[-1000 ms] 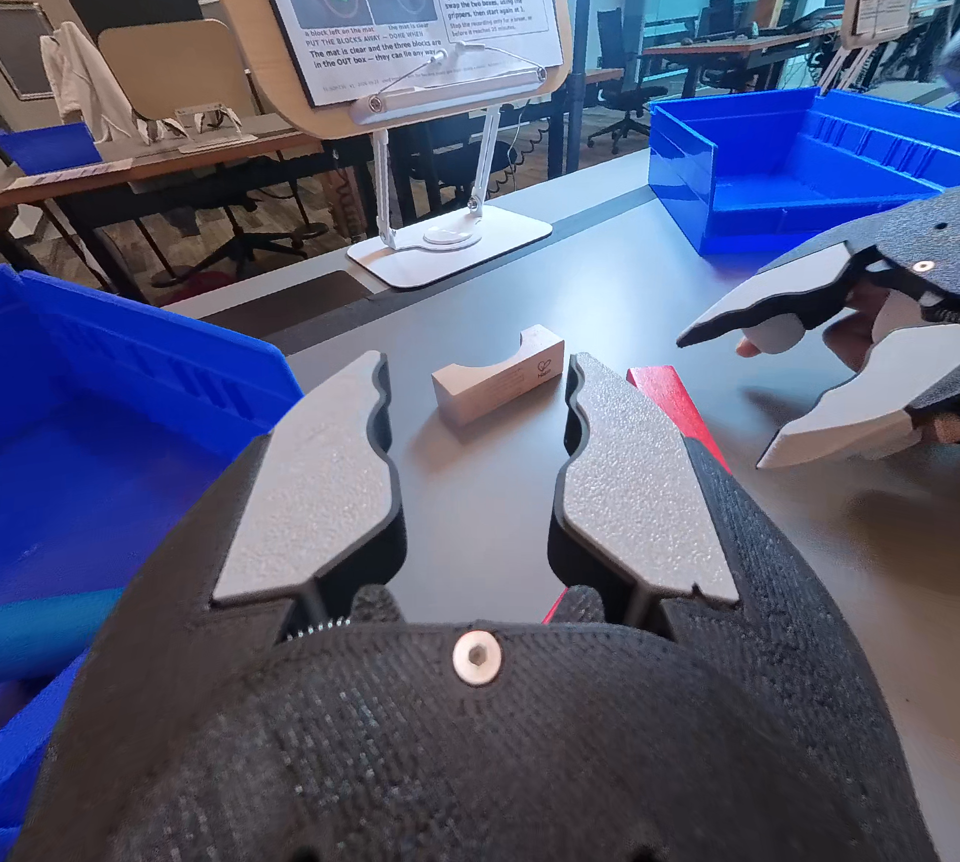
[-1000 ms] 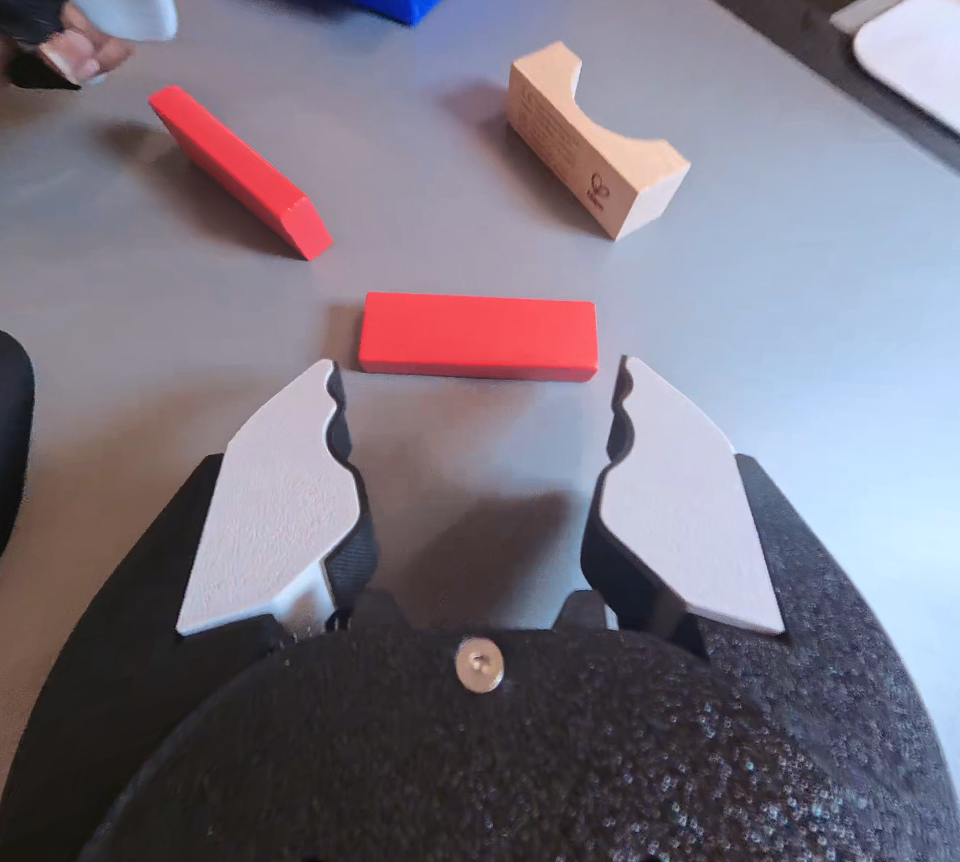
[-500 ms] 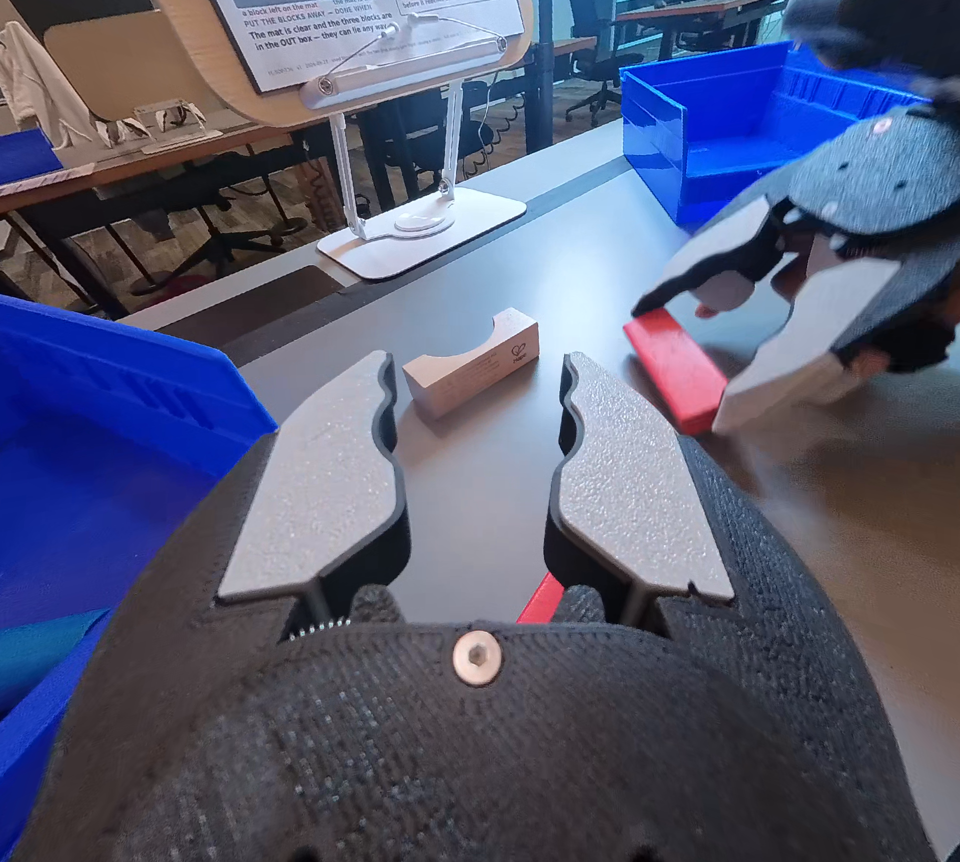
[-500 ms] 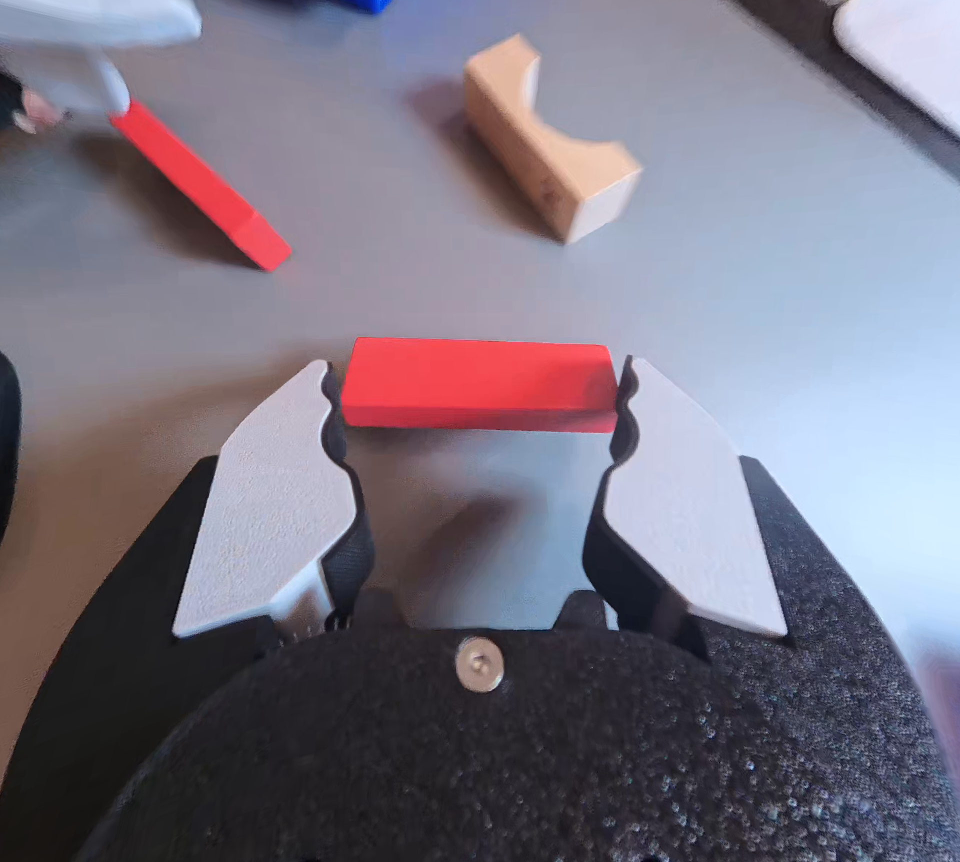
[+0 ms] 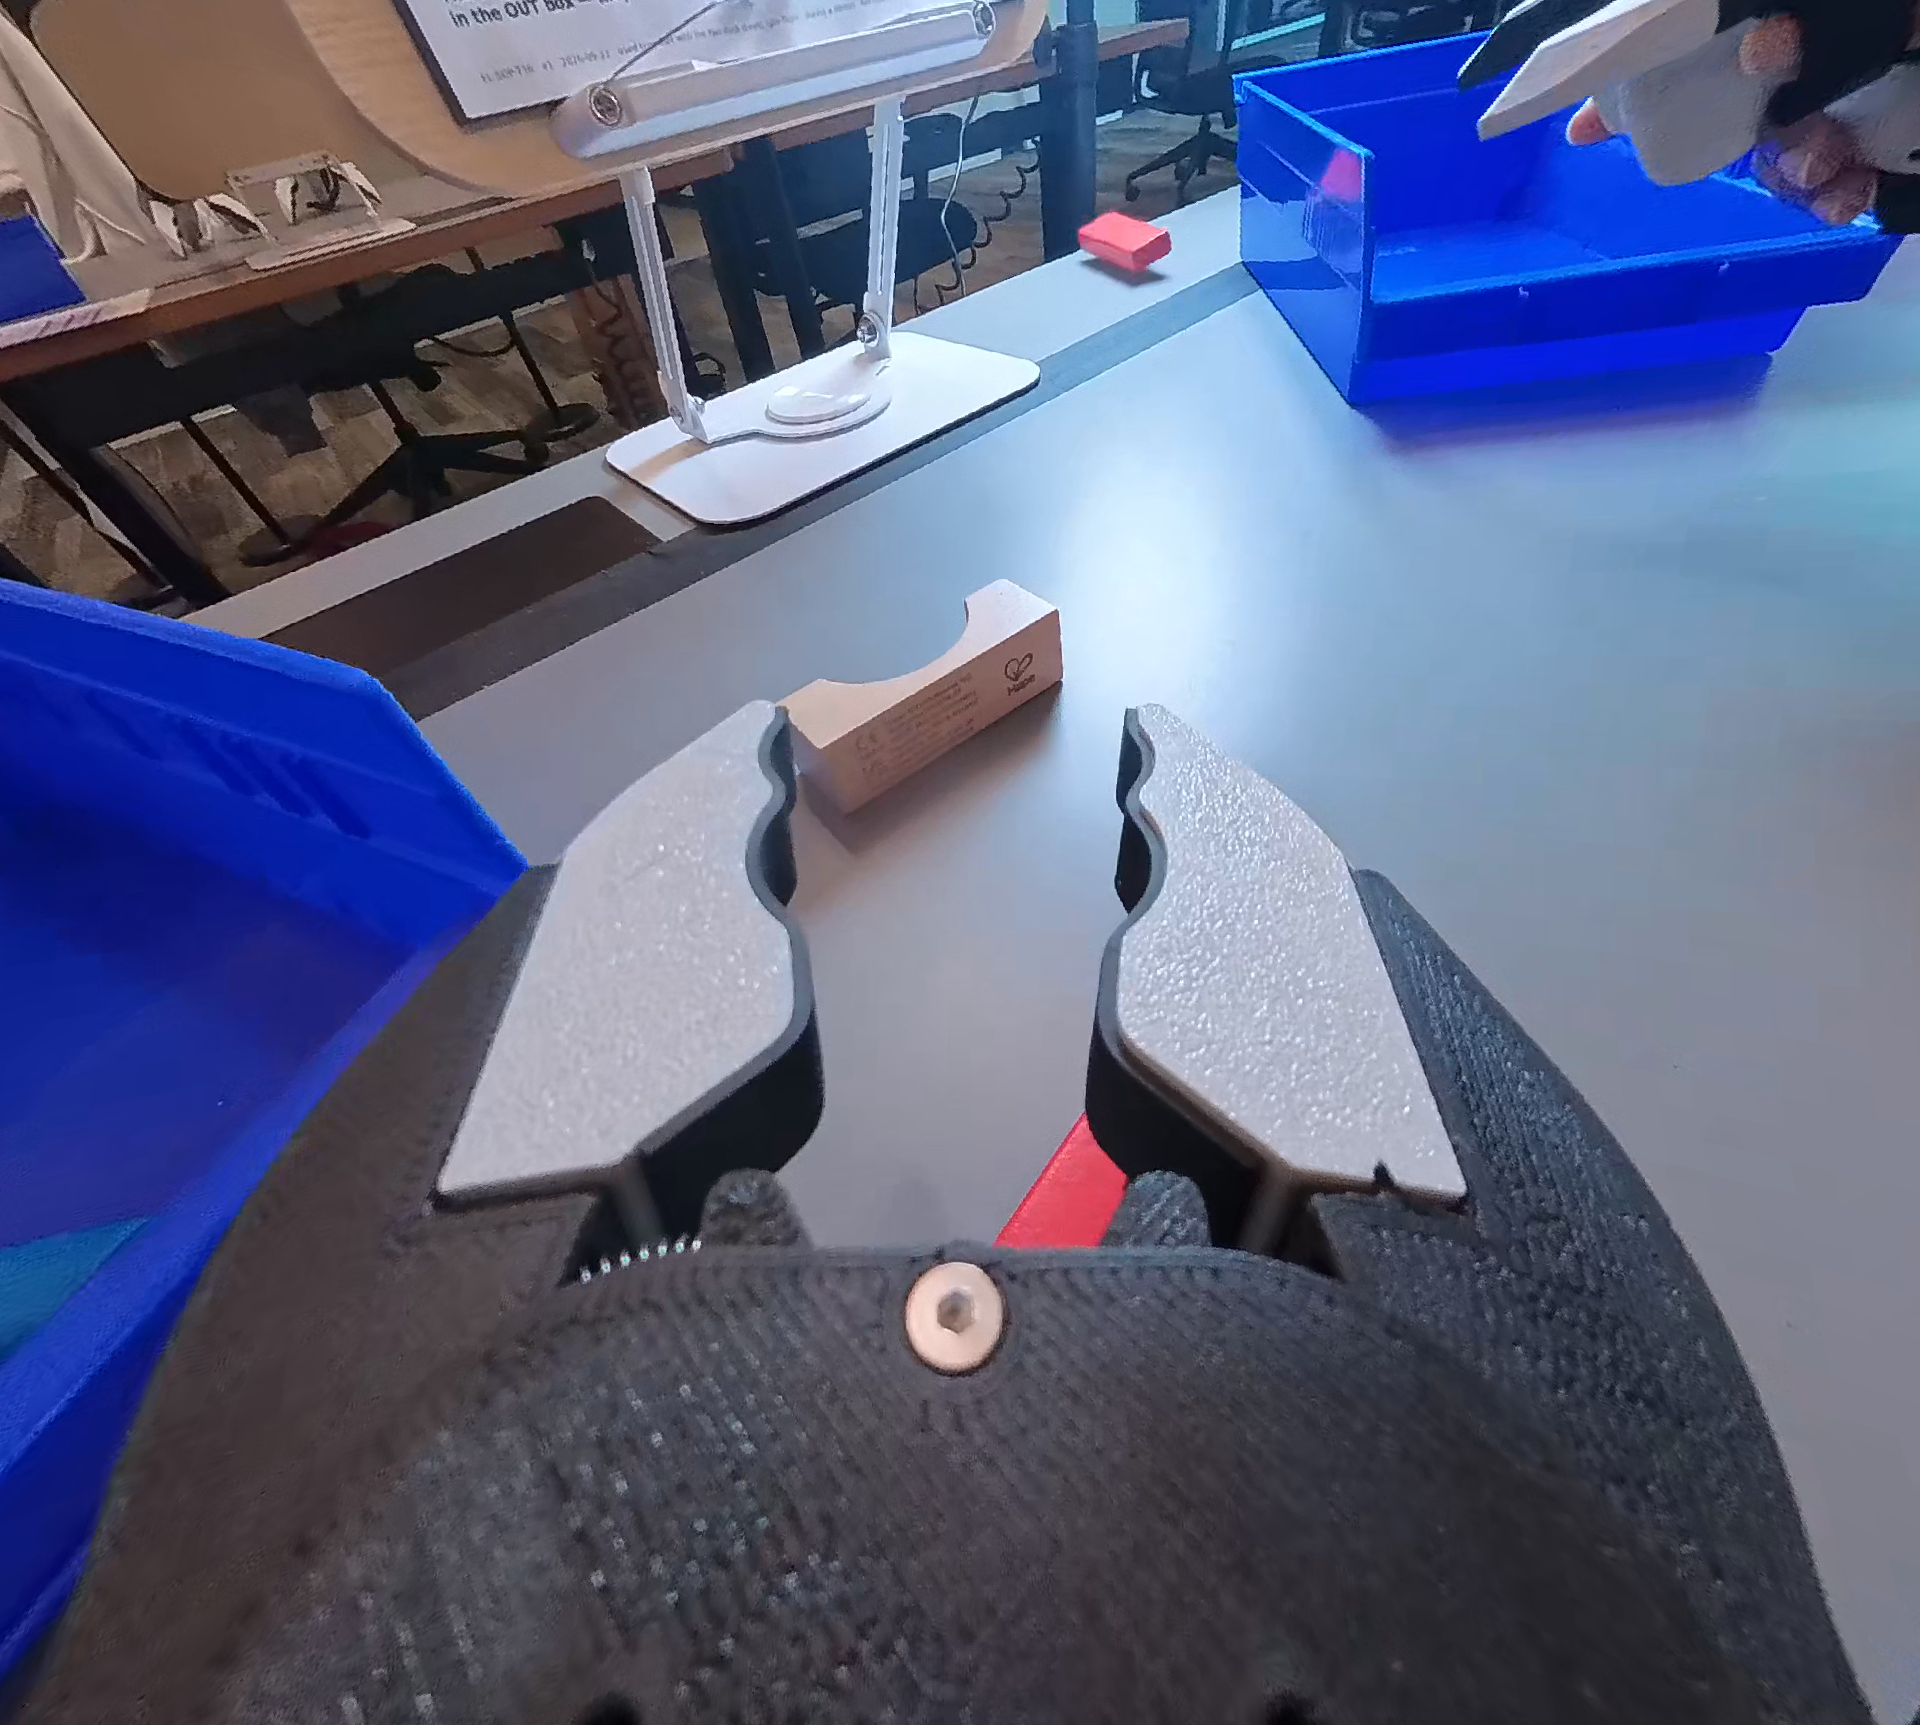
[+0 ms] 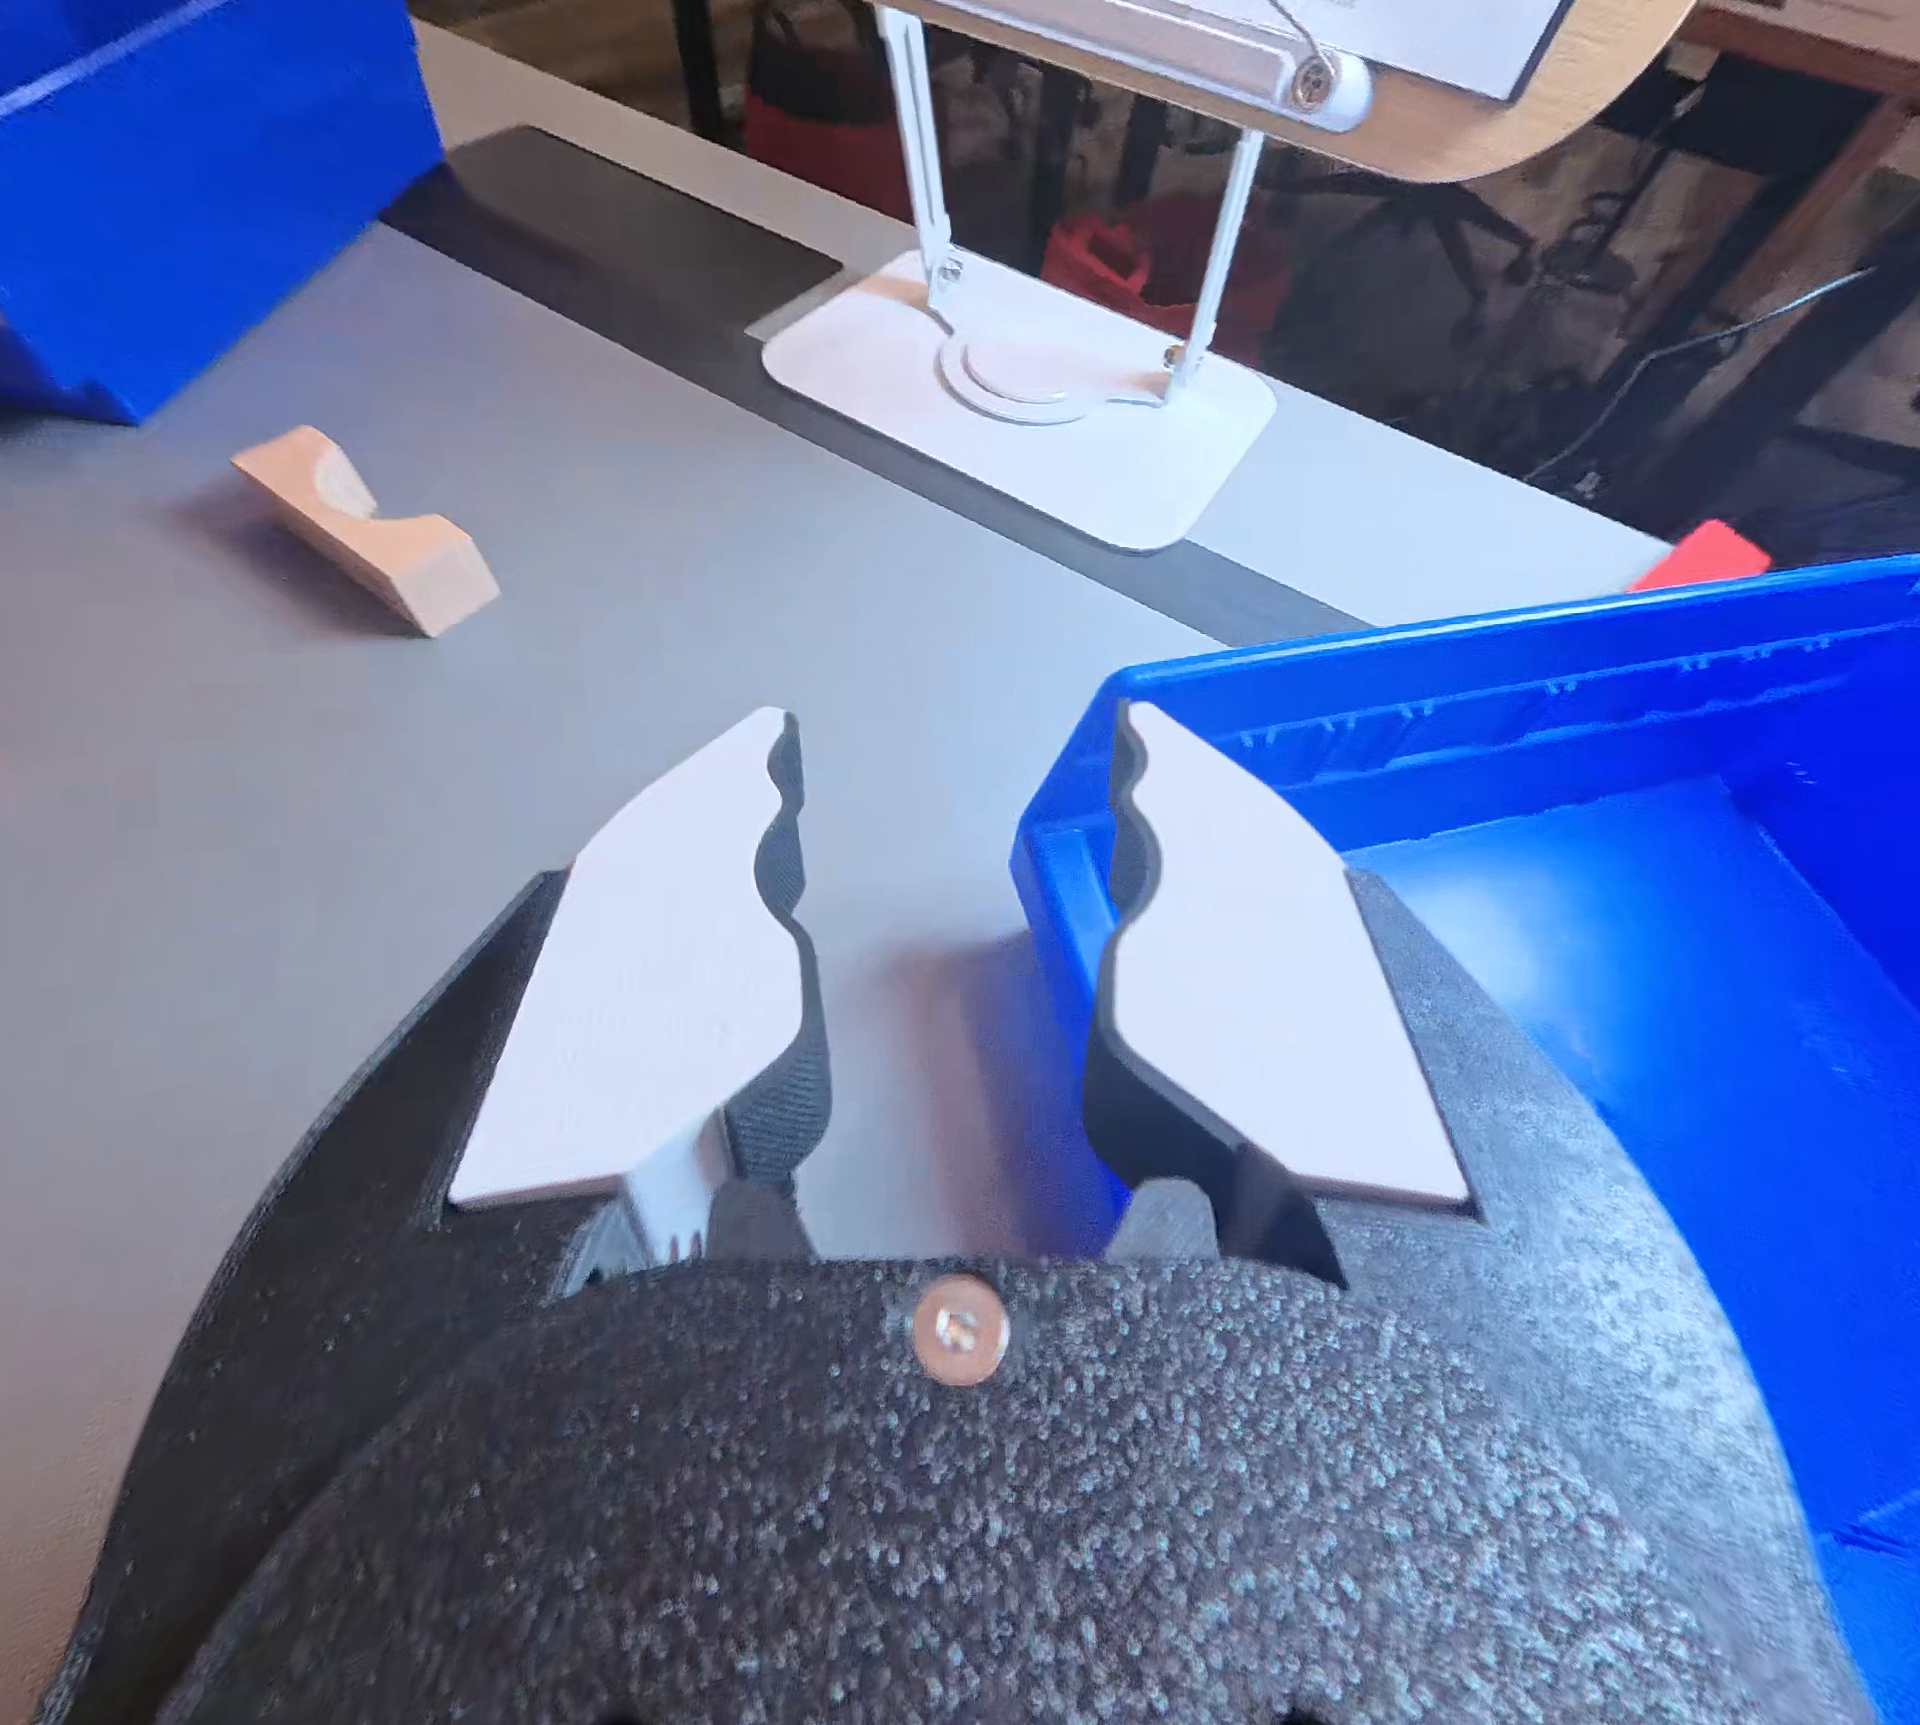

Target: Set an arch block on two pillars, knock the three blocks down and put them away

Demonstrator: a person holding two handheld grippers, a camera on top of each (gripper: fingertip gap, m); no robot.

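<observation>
Only the left view shows a red block (image 5: 1065, 1192) under the spread left hand-held gripper (image 5: 951, 745); arch block (image 5: 925, 699) just beyond. Right hand-held gripper (image 6: 951, 745) spread, empty.

arch block (image 5: 928, 696) on table (image 5: 1455, 688), before stand (image 5: 821, 418) | block (image 5: 1124, 241) seemingly behind bin (image 5: 1558, 293)

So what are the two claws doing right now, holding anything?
Left gripper: open, empty, arch block just ahead.
Right gripper: open, empty, at the blue bin.
</observation>
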